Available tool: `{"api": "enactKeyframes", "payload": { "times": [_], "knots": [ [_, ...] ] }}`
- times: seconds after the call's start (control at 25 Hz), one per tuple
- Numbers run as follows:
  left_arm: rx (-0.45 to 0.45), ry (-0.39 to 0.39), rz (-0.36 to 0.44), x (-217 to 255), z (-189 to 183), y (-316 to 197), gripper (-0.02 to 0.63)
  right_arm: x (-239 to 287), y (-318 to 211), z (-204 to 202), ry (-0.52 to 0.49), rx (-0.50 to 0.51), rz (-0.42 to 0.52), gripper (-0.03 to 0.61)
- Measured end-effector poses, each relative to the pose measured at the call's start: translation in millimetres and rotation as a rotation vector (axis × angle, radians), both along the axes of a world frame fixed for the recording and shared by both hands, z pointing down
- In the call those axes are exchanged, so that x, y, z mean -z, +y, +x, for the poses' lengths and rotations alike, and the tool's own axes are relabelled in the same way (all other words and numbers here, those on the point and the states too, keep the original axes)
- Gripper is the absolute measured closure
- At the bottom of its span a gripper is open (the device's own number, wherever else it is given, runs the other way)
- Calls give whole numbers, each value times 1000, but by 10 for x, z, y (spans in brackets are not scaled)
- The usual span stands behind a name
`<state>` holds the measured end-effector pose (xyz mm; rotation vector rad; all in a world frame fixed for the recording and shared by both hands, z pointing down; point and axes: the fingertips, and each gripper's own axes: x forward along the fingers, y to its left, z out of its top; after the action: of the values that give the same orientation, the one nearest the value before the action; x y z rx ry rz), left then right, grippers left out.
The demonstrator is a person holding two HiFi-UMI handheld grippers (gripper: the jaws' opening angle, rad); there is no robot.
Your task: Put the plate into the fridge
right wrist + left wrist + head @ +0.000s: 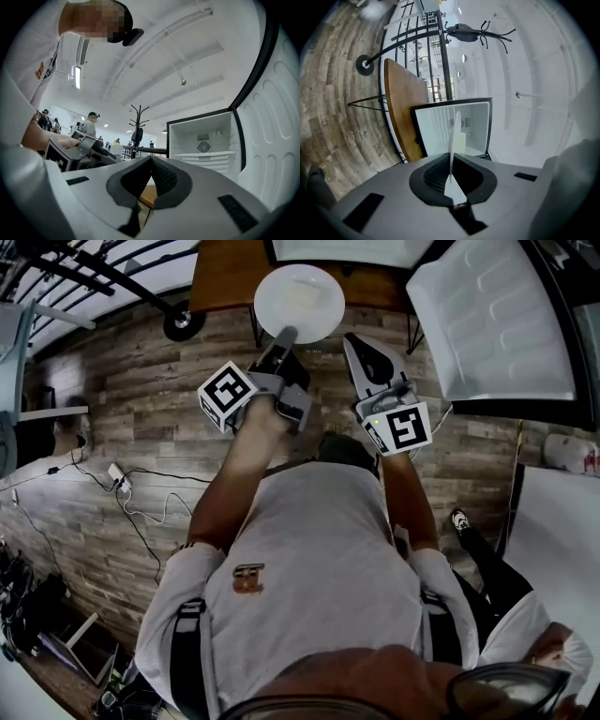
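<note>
The white plate (300, 301) is held out in front of me by its near rim, with my left gripper (284, 336) shut on it. In the left gripper view the plate (453, 140) stands edge-on between the closed jaws of the left gripper (452, 161), facing the open fridge (461, 126). My right gripper (354, 345) hangs just right of the plate, shut and empty. In the right gripper view the right gripper (151, 161) has its pads together, and the fridge (204, 140) shows a bare white shelf inside.
The fridge door (492, 320) is swung wide open at the right. A wooden table (225, 277) on black legs stands left of the fridge. Cables and a power strip (117, 479) lie on the wood floor at left. A coat rack (138, 122) and people stand far back.
</note>
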<state>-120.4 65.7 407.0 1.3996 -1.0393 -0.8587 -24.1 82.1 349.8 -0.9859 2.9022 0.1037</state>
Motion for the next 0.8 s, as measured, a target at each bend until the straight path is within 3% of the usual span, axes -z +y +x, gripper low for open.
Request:
{"api": "enactKeyframes", "payload": {
  "times": [0.4,0.8],
  "knots": [
    [27,2,-24,-109,490,-963,588,-46,-982,574,13,13,9,546],
    [73,3,-62,-304,558,-1886,588,-153,-1872,691,33,52,-9,546]
  ]
}}
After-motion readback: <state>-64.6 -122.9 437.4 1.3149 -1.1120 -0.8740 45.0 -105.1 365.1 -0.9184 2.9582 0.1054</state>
